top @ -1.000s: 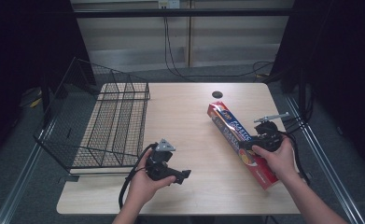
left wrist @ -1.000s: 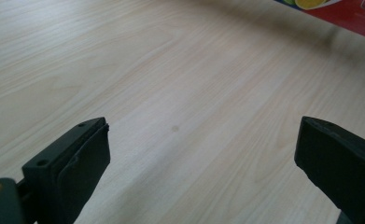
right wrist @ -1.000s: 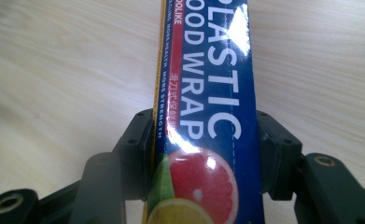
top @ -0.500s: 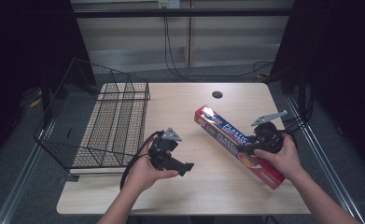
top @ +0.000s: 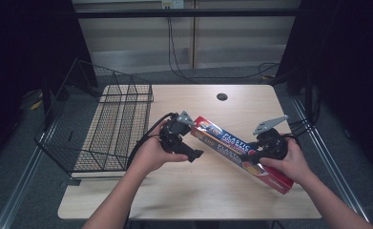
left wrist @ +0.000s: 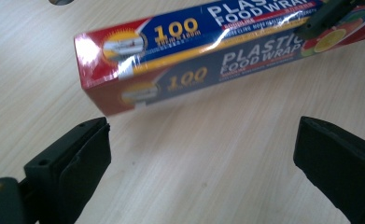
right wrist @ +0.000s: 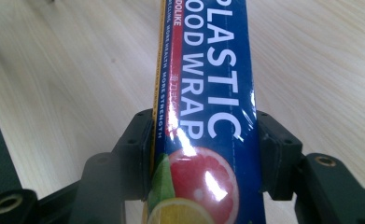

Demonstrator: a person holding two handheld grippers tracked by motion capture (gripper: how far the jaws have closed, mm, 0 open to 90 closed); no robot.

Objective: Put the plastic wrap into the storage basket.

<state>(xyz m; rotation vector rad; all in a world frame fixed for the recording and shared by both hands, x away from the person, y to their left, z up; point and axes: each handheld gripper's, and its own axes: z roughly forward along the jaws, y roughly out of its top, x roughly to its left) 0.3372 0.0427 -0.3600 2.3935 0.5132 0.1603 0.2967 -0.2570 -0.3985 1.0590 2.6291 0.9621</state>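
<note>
The right gripper (top: 256, 151) pinched the plastic wrap box (top: 232, 145); the left gripper (top: 197, 153), jaws spread, hovered near its left end.

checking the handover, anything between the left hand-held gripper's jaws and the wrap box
Nothing: in the left gripper view only bare table lies between the open left hand-held gripper and the wrap box.

Surface (top: 193, 191): pale wood-grain top with rounded corners, a dark round hole (top: 222, 97) near its far edge.
Left side: a black wire basket (top: 105, 129) rests on the surface and overhangs its left edge.
Right side: a plastic wrap box (top: 243, 153), whether touching the wood cannot be told.
</note>
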